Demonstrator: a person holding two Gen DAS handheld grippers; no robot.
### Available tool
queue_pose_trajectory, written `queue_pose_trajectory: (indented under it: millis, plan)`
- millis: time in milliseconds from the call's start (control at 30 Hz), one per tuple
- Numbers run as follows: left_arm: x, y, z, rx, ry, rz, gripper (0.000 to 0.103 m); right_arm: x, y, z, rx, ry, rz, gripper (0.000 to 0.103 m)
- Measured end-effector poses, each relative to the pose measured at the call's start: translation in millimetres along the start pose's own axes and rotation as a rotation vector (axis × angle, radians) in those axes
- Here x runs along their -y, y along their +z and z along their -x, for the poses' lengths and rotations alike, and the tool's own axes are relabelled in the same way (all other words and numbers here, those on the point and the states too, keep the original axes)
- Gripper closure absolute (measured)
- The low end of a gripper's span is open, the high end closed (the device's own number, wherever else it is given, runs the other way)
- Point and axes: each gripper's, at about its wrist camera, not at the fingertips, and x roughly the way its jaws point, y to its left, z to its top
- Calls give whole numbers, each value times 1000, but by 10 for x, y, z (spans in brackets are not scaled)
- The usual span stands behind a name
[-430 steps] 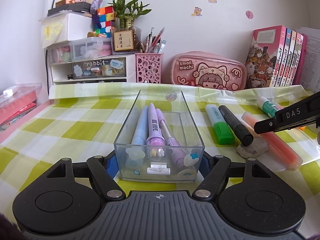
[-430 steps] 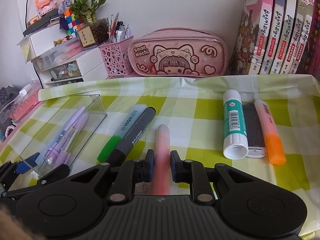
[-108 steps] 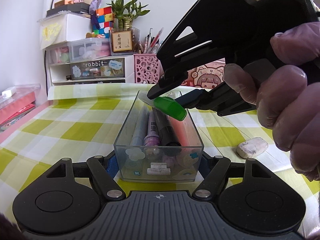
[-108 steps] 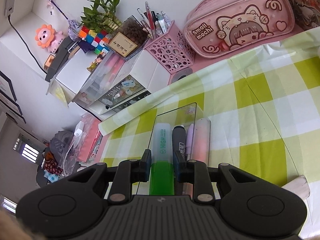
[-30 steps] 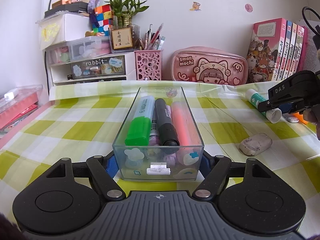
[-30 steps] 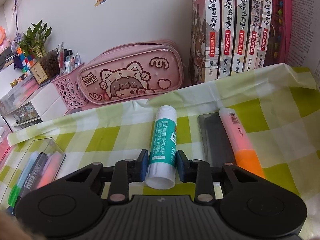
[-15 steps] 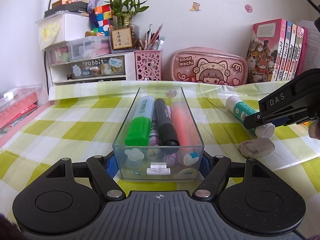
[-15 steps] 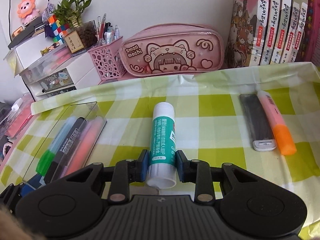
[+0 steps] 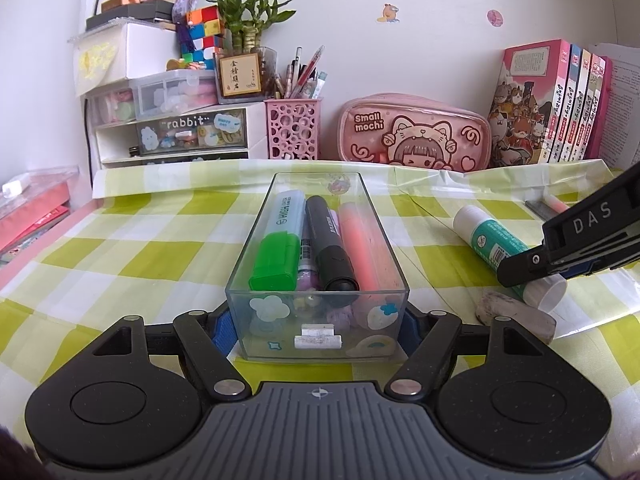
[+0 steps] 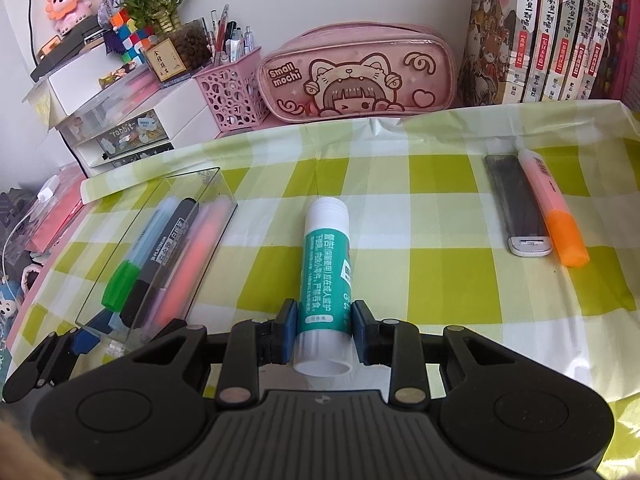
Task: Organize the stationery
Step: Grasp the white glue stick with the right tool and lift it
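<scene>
Between the blue pads of the right tongs (image 10: 324, 326) sits the white glue stick with a teal label (image 10: 326, 268), pinched near its cap end with its length running straight ahead of the tongs; a second ago it lay out by the books, and it has since been carried across toward the clear plastic box (image 10: 140, 256), which now lies ahead and to the left of these tongs; from the left wrist view the stick looks lifted off the green-and-white checked cloth on the desk (image 9: 120, 248), just above a grey-white eraser (image 9: 516, 312). That shift suggests the glue stick is the item now on its way to the box, with a drop into it the likely next step.

The left tongs (image 9: 316, 334) are spread wide around the near end of the box, one pad at each side wall and apparently pressing it, steadying it on the desk; the box sits directly ahead of them.

Inside the box lie a pale blue highlighter with a green cap (image 9: 276, 248), a black marker (image 9: 330, 248) and a pink-orange highlighter (image 9: 362, 248) side by side, with purple pens partly hidden beneath; room on top is scant, so the stick will probably have to rest across them.

Ahead and to the right of the right tongs, a flat dark lead case (image 10: 516, 208) and a pink highlighter with an orange cap (image 10: 554, 208) lie touching, not yet sorted.
</scene>
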Motion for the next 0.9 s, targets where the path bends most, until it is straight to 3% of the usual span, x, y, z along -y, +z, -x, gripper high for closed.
queue_pose_trajectory:
  millis: [200,433,900]
  plan:
    - [2,-1,1,1,-1,-1,30,10,-48,44,-8,28,-8,71]
    - [5,-5,4,2,-2,-5,30,47,-39,152,15,41,11,60]
    - [4,-4,14,5,-2,-5,30,186,214,-64,24,114,-121,60]
